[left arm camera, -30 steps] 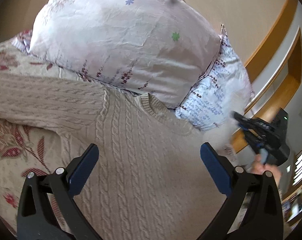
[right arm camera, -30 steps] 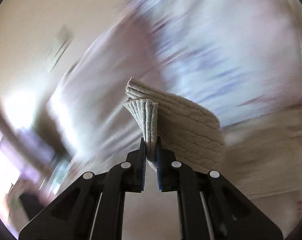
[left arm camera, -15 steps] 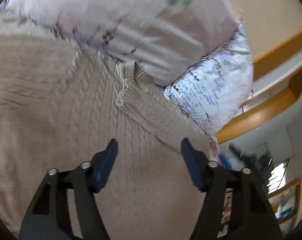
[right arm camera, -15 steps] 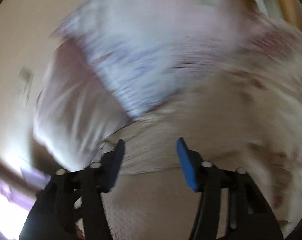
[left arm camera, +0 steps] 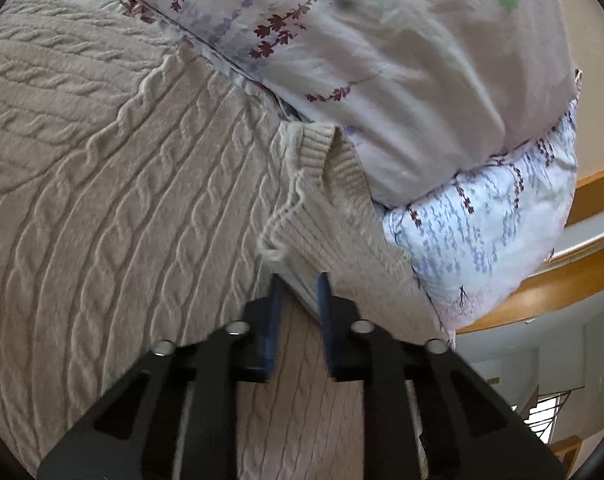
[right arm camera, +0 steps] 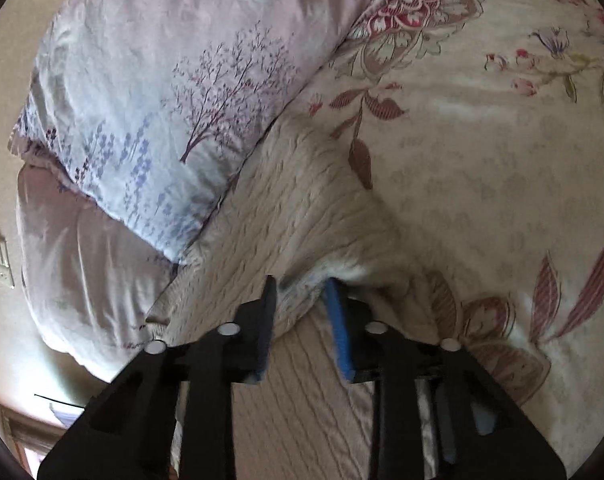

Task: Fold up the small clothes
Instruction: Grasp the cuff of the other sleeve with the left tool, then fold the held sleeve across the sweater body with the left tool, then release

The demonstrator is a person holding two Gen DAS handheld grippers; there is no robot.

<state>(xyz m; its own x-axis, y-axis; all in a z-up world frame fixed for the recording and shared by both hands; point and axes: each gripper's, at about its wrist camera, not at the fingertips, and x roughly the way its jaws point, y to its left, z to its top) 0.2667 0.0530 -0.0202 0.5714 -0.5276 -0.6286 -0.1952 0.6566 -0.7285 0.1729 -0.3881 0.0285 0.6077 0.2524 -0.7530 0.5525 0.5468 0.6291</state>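
Floral bed (right arm camera: 482, 184) carries a soft, floppy sweater (left arm camera: 121, 200); left gripper (left arm camera: 297, 284) and right gripper (right arm camera: 299, 286) fingers, partly closed, straddle its folded edges, good holds.

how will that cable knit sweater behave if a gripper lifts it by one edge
Probably floppy: the cable knit sweater lies draped and creased against the pillow, so it should sag and unfold. The thick knit looks fairly heavy for its size. Its loose yarn strand near the left gripper could snag on the fingers.
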